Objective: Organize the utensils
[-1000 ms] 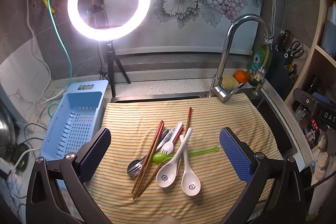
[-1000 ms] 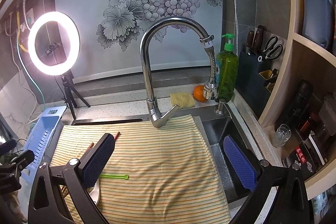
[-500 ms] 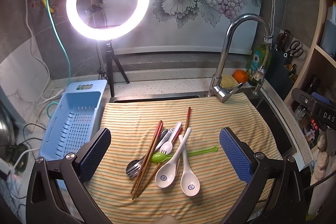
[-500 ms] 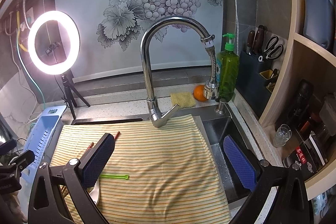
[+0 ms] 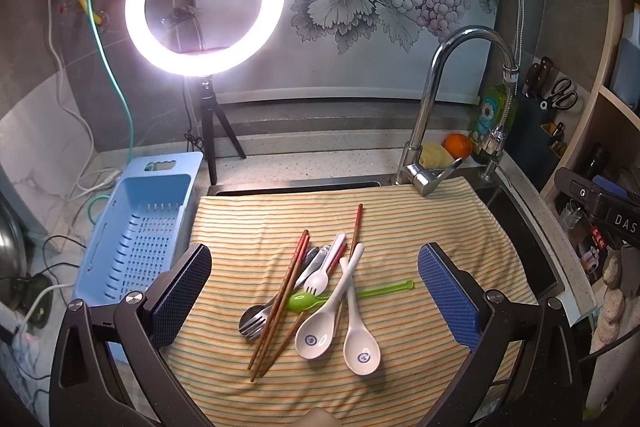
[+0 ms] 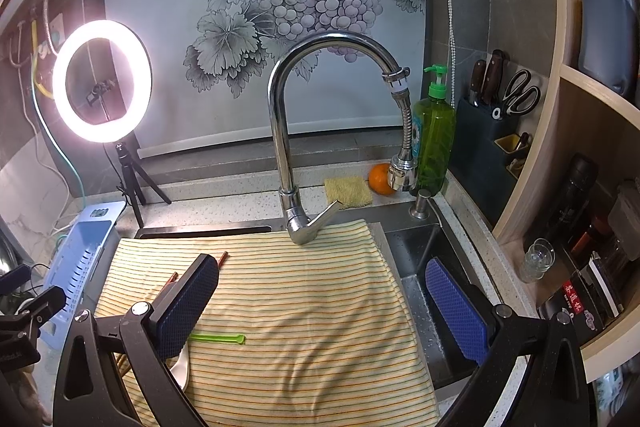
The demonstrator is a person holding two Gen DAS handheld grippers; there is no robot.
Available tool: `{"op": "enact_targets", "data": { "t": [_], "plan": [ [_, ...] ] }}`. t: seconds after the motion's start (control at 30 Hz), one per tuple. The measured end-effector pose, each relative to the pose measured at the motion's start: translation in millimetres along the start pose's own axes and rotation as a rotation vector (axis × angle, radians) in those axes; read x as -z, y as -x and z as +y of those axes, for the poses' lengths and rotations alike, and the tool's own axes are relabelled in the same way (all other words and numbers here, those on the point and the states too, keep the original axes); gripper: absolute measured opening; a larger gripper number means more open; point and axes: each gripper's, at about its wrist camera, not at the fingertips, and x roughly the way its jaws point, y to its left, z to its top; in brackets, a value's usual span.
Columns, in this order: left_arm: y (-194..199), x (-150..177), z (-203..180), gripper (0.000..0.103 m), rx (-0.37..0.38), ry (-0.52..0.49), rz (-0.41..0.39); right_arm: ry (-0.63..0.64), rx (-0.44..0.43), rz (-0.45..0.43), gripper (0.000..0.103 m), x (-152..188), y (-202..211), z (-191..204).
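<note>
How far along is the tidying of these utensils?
Barely begun. Nothing looks sorted: the blue basket holds nothing, and chopsticks, white spoons, forks and the green spoon lie heaped on the striped cloth. Both the left gripper and right gripper are open, holding nothing.

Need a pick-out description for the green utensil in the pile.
Start at the striped cloth over the sink, then find the utensil heap at its middle. The green spoon lies crosswise in it, its thin handle pointing right; it is the only bright green piece among white spoons and brown chopsticks.

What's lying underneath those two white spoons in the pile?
The white spoons lie across the green spoon and a brown chopstick, all on the striped cloth. Whatever the cloth covers is hidden.
</note>
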Motion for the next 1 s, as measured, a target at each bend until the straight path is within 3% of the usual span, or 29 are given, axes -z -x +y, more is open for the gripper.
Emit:
{"op": "enact_targets", "data": {
  "t": [1.0],
  "plan": [
    [-12.4,5.3,5.4,0.102,0.010,0.019,0.033,0.008,0.004,-0.002,0.102,0.6,-4.3,1.8]
  ]
}}
